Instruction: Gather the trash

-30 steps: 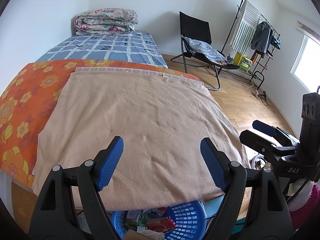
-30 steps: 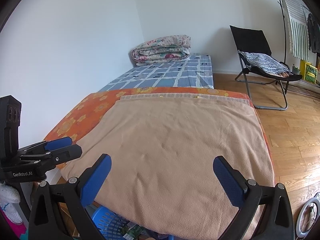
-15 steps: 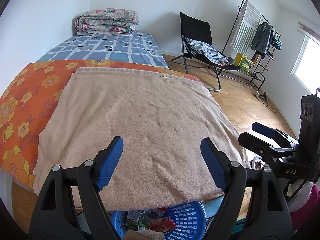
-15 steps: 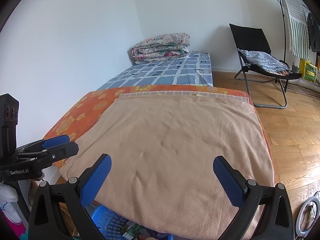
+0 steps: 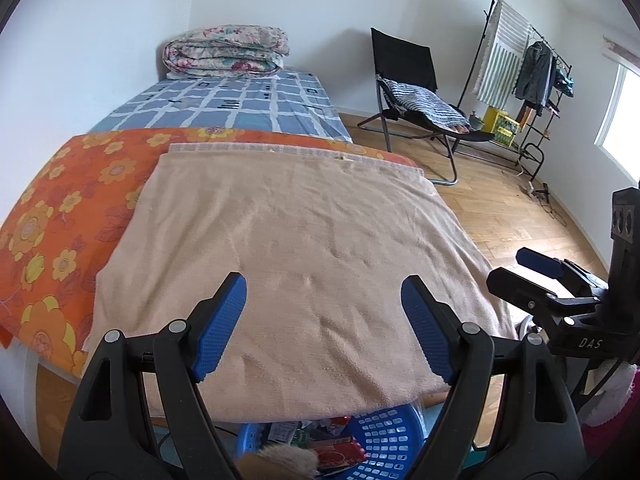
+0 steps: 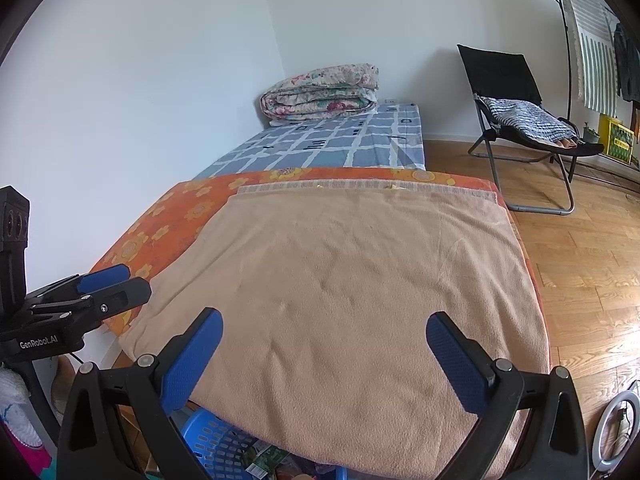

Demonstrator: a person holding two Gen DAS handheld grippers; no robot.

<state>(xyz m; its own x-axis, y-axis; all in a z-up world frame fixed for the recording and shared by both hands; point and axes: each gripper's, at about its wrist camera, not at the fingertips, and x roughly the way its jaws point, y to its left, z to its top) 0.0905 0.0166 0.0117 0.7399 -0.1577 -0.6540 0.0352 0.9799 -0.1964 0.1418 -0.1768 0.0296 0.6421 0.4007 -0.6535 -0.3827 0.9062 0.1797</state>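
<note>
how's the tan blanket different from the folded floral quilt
The tan blanket is plain and spread flat over the near end of the bed; the floral quilt is patterned and folded into a thick stack at the far end by the wall. The blanket lies on an orange flowered cover, the quilt on a blue checked sheet. Both are bedding.

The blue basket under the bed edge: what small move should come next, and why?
Probably hold both claws back. The beige blanket shows no trash, both claws, left and right, stand open and empty, and wrappers already lie in the blue basket.
</note>
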